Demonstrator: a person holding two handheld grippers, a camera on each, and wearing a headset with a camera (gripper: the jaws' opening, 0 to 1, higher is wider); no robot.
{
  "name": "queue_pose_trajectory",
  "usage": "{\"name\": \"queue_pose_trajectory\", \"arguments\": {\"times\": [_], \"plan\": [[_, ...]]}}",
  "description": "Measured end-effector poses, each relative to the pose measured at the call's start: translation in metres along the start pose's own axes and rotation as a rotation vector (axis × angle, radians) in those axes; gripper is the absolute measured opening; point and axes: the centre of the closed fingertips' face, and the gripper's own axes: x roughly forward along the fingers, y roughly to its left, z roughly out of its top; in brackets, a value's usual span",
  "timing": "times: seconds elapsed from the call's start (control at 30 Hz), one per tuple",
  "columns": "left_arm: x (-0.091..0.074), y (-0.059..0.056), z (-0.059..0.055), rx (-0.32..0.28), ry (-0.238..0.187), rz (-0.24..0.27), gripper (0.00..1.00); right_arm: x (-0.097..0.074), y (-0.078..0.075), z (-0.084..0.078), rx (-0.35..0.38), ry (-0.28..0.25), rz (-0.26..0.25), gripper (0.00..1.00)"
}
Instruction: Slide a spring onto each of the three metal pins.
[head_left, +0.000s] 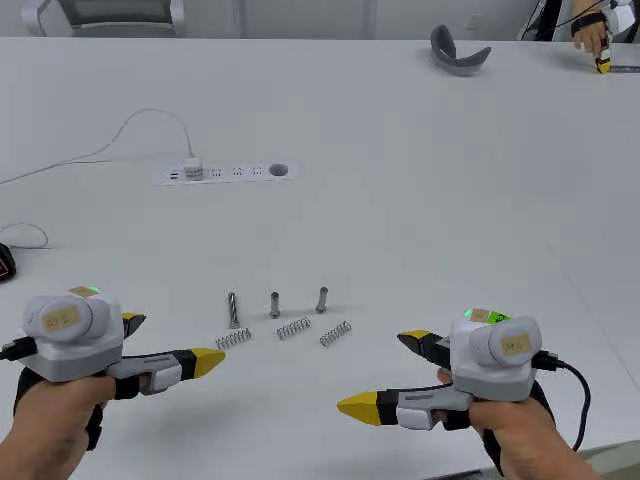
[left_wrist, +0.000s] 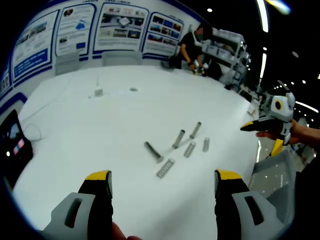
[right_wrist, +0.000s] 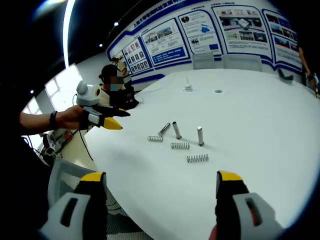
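Observation:
Three short metal pins stand upright in a row on the white table: left pin, middle pin, right pin. In front of each lies a loose spring. My left gripper hovers open to the left of the row and holds nothing. My right gripper is open to the right of the row, also holding nothing. In the left gripper view, the left gripper faces the nearest spring. In the right gripper view, the right gripper faces a spring.
A white power strip with a plug and a trailing cable lies farther back. A grey curved object sits at the far right, near another person's hand. A dark device lies at the left edge. The table's front edge runs close behind my right hand.

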Motion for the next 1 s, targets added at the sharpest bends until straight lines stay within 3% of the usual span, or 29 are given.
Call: {"name": "queue_pose_trajectory", "arguments": {"times": [0.5, 1.0], "plan": [[0.031, 0.010, 0.003, -0.006, 0.028, -0.026, 0.79, 0.003, 0.000, -0.002, 0.024, -0.002, -0.003, 0.92], [0.063, 0.021, 0.005, -0.091, 0.035, -0.029, 0.75, 0.006, -0.003, -0.004, 0.038, 0.000, -0.001, 0.92]]}}
